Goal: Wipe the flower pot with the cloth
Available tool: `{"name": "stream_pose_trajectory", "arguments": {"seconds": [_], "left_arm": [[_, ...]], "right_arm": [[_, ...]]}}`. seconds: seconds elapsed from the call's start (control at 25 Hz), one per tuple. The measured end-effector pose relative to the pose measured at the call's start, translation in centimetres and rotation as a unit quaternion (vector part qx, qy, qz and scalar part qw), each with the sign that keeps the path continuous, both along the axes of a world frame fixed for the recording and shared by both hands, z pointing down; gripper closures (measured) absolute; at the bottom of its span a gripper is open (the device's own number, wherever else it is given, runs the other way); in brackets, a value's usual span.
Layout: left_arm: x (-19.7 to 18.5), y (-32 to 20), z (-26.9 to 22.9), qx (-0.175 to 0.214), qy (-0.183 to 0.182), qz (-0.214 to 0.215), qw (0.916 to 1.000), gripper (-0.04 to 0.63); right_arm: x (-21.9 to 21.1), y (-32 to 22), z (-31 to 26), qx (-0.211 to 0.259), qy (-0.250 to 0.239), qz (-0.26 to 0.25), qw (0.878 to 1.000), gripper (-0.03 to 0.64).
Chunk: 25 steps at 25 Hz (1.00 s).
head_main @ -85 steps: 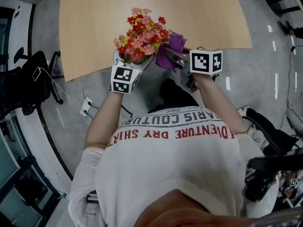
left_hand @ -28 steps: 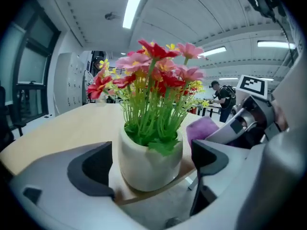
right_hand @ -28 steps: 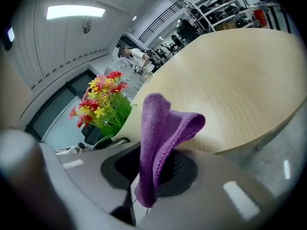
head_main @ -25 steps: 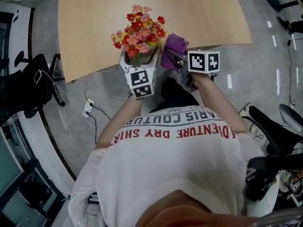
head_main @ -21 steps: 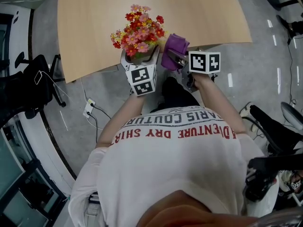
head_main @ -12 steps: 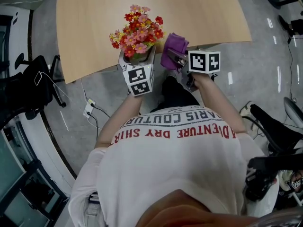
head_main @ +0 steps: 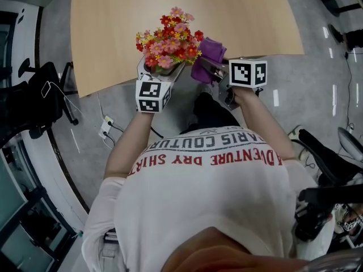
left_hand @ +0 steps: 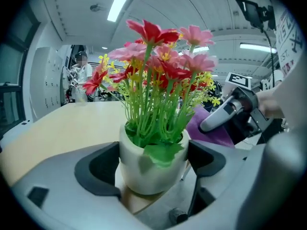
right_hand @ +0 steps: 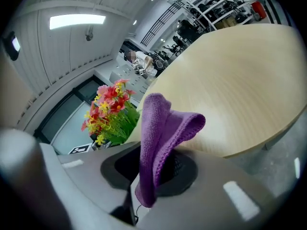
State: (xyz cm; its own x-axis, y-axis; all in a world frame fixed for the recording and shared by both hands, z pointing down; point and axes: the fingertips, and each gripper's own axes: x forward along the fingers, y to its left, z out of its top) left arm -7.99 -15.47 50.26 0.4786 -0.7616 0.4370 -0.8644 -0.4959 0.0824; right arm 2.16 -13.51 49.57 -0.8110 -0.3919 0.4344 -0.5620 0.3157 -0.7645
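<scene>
Head view: we find the flower pot (head_main: 161, 70) at the tabletop's (head_main: 113, 27) near edge, with the cloth (head_main: 209, 52) just beside it.

Left gripper view: the left gripper's (left_hand: 152, 166) fingers clamp the flower pot.

Right gripper view: the right gripper's (right_hand: 156, 170) fingers pinch the cloth.

We judge that wiping remains to be done.

A: Any readable text?
B: Only on the person's shirt (head_main: 210, 208), upside down in the head view. Grey line: "PARIS COUTUR", cut off. Red line: "ADVENTURE DRY SHIRT".
A: Marker cubes (head_main: 150, 96)?
B: Black-and-white square patterns, no characters. Nothing else is legible.
</scene>
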Motion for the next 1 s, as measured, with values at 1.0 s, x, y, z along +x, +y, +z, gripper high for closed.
{"name": "stream_pose_trajectory", "arguments": {"seconds": [1.0], "left_arm": [[-0.6, -0.4, 0.4, -0.011, -0.003, 0.114, 0.9934, 0.138]], "right_arm": [[-4.7, -2.7, -0.7, 0.002, -0.022, -0.052, 0.998, 0.558]]}}
